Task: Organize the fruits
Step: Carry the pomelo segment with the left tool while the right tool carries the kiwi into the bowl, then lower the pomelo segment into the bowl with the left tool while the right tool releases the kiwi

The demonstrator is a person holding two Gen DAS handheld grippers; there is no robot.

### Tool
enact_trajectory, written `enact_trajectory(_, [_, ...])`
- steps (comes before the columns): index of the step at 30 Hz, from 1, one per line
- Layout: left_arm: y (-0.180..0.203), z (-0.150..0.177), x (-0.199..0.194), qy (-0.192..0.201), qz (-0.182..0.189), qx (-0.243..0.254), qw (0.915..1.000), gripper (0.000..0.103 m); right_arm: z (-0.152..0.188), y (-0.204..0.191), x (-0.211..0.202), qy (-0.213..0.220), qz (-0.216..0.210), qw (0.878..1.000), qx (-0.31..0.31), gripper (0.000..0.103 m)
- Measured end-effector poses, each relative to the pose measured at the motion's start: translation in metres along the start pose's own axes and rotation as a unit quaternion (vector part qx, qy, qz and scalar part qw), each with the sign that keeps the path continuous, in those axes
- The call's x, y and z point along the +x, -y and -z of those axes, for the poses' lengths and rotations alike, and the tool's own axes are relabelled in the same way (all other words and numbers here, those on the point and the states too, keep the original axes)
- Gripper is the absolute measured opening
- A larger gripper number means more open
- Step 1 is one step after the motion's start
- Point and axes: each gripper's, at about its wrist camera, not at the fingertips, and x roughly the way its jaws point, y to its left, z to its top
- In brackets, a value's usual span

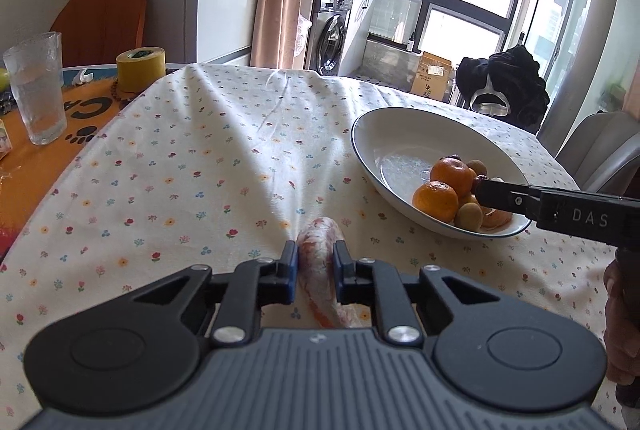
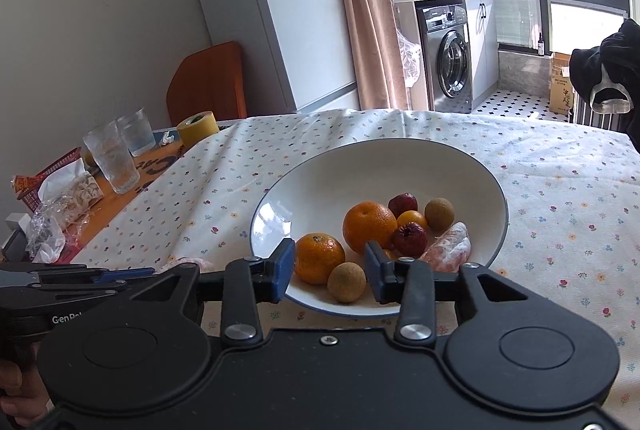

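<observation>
- Left wrist view: the left hand-held gripper (image 1: 315, 262) is seen clamped on a peeled citrus piece (image 1: 320, 250), pale and pinkish-orange, which lies on the flowered cloth near the desk's near edge.
- The piece looks soft; if it is squeezed harder it could be crushed or torn, and juice could be left on the cloth.
- Only the middle of the piece is gripped, so it could sag or slip out when lifted.
- The white bowl (image 1: 376, 126) stands toward the desk's right side, with oranges and small brown fruits heaped at its near rim.
- The right hand-held gripper (image 1: 486, 194) is reached over that rim among the fruit, so a carry toward the bowl could be blocked and the two tools could be knocked together.

- Right wrist view: the right hand-held gripper (image 2: 328, 272) is held with its jaws apart and nothing between them, just above the bowl's (image 2: 384, 158) near rim.
- A small brown fruit (image 2: 346, 282) and an orange (image 2: 319, 258) lie right by the fingers; they could be nudged over the shallow rim if the tool is dropped or swung.
- Another peeled piece (image 2: 450, 250) rests against the bowl's right wall and could be pushed out likewise.
- Two glasses (image 2: 112, 158) stand at the desk's left edge, well apart from the work.
</observation>
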Motion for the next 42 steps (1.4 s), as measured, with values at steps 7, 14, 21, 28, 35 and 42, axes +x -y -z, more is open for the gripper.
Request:
enact_trajectory(7, [0.017, 0.005, 0.003, -0.005, 0.006, 0.028, 0.9996, 0.015, 0.007, 0.001, -0.004, 0.001, -0.007, 1.000, 0.004, 0.047])
enact_trajectory(14, [0.021, -0.001, 0.003, -0.002, 0.010, 0.023, 0.9997, 0.014, 0.009, 0.009, -0.012, 0.008, -0.009, 1.000, 0.017, 0.047])
enact_trajectory(21, [0.034, -0.016, -0.006, 0.021, 0.009, 0.034, 0.9992, 0.014, 0.010, 0.017, -0.019, 0.016, -0.014, 1.000, 0.023, 0.047])
enact_trajectory(28, [0.046, -0.038, -0.004, 0.040, 0.013, 0.046, 0.9980, 0.014, 0.010, 0.027, -0.028, 0.023, -0.012, 0.999, 0.034, 0.047])
enact_trajectory(35, [0.057, -0.055, 0.012, 0.046, 0.024, 0.052, 0.9973, 0.014, 0.013, 0.042, -0.035, 0.025, -0.003, 0.999, 0.045, 0.047])
enact_trajectory(42, [0.063, -0.064, 0.036, 0.037, 0.031, 0.049, 0.9976, 0.014, 0.013, 0.054, -0.031, 0.022, 0.008, 0.998, 0.053, 0.047])
